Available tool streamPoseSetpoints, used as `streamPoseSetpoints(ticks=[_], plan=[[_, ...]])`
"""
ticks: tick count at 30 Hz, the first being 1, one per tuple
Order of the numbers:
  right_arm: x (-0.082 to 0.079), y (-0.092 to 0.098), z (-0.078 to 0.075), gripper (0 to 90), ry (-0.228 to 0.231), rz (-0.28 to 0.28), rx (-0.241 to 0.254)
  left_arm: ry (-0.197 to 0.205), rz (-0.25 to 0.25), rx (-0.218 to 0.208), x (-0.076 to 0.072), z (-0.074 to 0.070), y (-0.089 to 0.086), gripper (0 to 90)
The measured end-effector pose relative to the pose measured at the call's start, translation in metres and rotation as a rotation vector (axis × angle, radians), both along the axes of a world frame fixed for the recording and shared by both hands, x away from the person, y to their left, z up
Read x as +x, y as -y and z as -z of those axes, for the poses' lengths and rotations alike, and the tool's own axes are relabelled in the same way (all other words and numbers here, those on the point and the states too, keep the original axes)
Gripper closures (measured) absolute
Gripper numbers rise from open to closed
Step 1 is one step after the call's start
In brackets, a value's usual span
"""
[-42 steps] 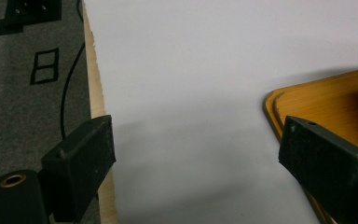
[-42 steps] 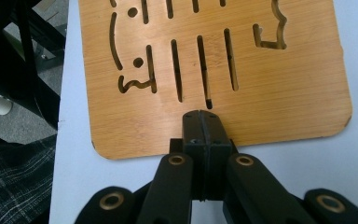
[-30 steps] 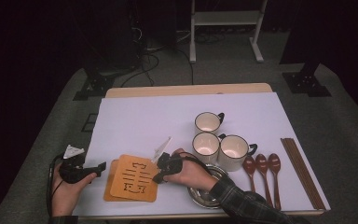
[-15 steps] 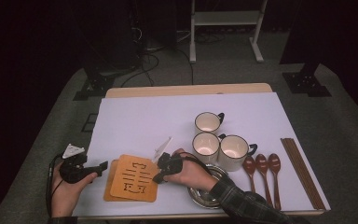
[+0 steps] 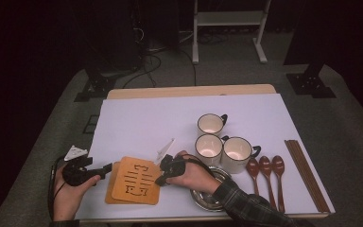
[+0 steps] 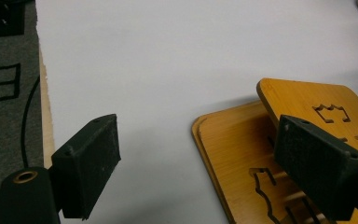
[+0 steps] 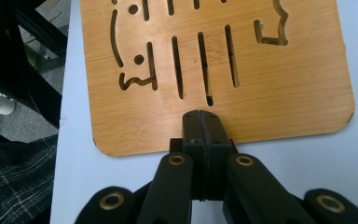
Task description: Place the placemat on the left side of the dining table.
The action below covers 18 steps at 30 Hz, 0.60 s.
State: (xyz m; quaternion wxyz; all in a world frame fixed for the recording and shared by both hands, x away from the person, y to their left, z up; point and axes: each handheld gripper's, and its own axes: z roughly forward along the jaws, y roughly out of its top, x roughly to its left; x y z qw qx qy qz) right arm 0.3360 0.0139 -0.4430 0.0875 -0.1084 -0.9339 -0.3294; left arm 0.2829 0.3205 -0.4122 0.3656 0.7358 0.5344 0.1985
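Wooden boards lay in a small stack near the front edge of the white table [image 5: 137, 118]. The right gripper [image 7: 200, 122] pinched the edge of the top board [image 7: 214, 60], which sat tilted. The left gripper [image 6: 214, 154] had just closed a little, but its fingers were spread wide beside the bottom board [image 6: 228, 144], pressing on nothing.
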Motion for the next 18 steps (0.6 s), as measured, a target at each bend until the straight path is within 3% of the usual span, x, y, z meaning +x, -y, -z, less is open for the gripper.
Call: streamPoseSetpoints(ticks=[18], plan=[[0.000,0.000,0.000,89.6,0.001,0.000,-0.001,0.002,0.032,-0.039,-0.004,-0.001,0.013,13.6]])
